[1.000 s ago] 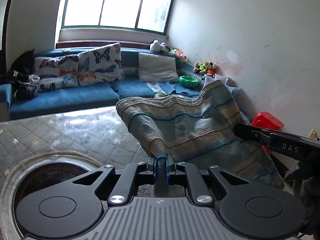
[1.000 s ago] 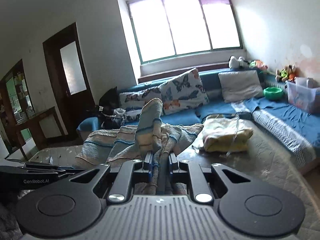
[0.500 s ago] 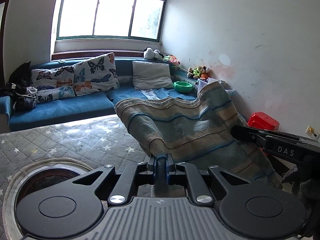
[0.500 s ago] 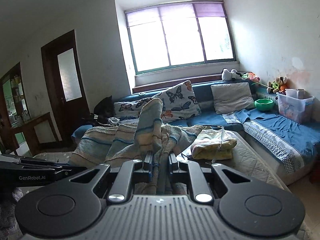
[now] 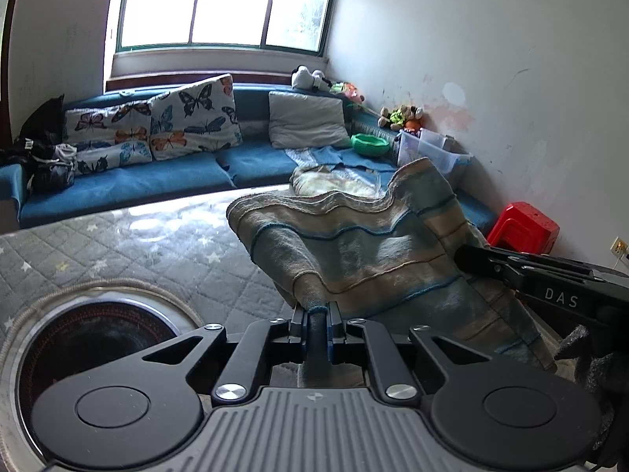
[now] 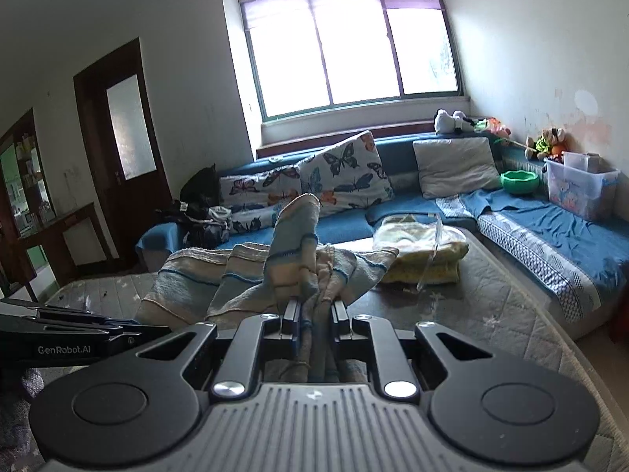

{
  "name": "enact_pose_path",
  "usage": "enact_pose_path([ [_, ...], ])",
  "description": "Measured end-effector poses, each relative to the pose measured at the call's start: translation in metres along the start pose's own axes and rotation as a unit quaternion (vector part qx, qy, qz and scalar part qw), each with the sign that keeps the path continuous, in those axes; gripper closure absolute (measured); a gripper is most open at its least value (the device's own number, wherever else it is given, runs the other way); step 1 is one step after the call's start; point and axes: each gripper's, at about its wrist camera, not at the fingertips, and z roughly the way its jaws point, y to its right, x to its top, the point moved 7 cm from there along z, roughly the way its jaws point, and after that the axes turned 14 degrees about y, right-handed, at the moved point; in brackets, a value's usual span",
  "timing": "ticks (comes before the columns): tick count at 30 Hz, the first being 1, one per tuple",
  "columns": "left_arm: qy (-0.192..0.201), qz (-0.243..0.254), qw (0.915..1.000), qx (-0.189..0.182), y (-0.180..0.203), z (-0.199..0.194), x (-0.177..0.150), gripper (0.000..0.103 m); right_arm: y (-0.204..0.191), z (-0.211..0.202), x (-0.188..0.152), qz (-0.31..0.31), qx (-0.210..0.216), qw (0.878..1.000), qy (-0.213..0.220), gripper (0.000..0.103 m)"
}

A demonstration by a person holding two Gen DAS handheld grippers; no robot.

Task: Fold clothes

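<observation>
Striped blanket (image 5: 373, 244) is hanging in the air above the quilted worktop (image 5: 118, 244), stretched between both tools. The left tool (image 5: 316, 324) is clamping one corner of it tightly, while the right tool (image 6: 314, 328) is gripping a bunched fold, with a flap of cloth standing up above its fingers (image 6: 291, 320). A folded yellow blanket (image 6: 422, 249) is lying on the worktop beyond, near the blue sofa (image 6: 550, 232).

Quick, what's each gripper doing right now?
Left gripper: shut on the striped blanket.
Right gripper: shut on the striped blanket.
</observation>
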Motion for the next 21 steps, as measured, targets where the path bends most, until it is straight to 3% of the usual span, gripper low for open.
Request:
enact_pose_path([
  [21, -0.071, -0.024, 0.9969, 0.022, -0.031, 0.055, -0.052, 0.094, 0.014, 0.056, -0.068, 0.018, -0.008, 0.997, -0.077, 0.09],
])
